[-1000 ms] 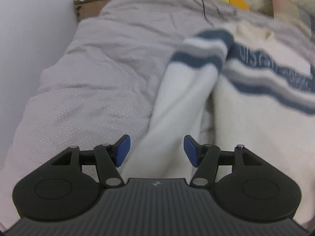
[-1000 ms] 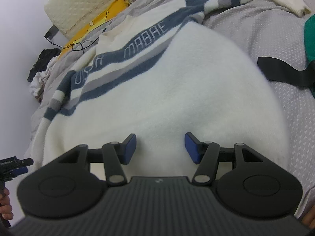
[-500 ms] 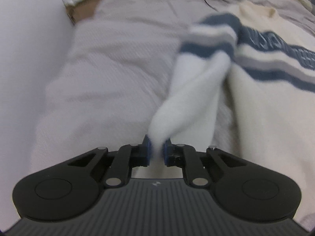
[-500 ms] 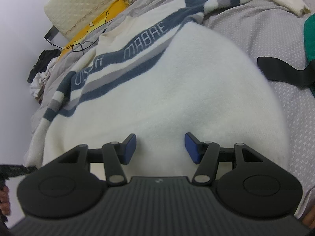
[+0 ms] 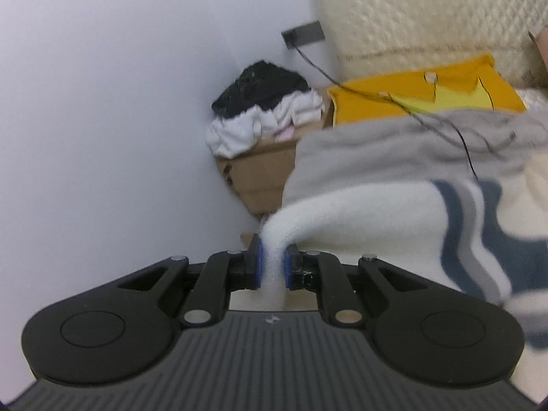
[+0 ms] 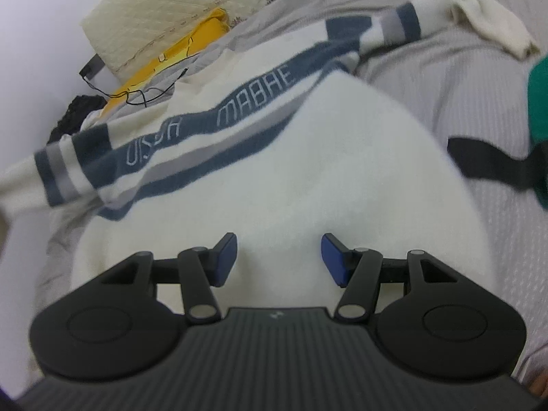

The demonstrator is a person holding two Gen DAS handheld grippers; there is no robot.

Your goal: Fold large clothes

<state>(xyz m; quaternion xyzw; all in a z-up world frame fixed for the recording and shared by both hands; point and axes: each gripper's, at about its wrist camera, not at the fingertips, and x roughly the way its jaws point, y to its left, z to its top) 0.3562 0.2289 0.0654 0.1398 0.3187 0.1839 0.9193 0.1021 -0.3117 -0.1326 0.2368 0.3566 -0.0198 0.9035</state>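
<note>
A cream sweater with blue and grey chest stripes lies spread on a grey bed cover. In the left wrist view its left sleeve is lifted off the bed, and my left gripper is shut on the sleeve's white end. The sleeve's striped part trails to the right of the gripper. My right gripper hangs open just above the sweater's plain lower body, nothing between its blue pads. The other sleeve lies stretched out at the top right of the right wrist view.
A white wall runs along the left of the bed. At the bed's head stand a cardboard box heaped with black and white clothes, a yellow cloth and a cream quilted pillow. A black strap and something green lie to the right.
My left gripper closed on the sleeve's end, then rose and swung toward the bed's head, pulling the sleeve up. The right gripper stayed put, open over the sweater.
</note>
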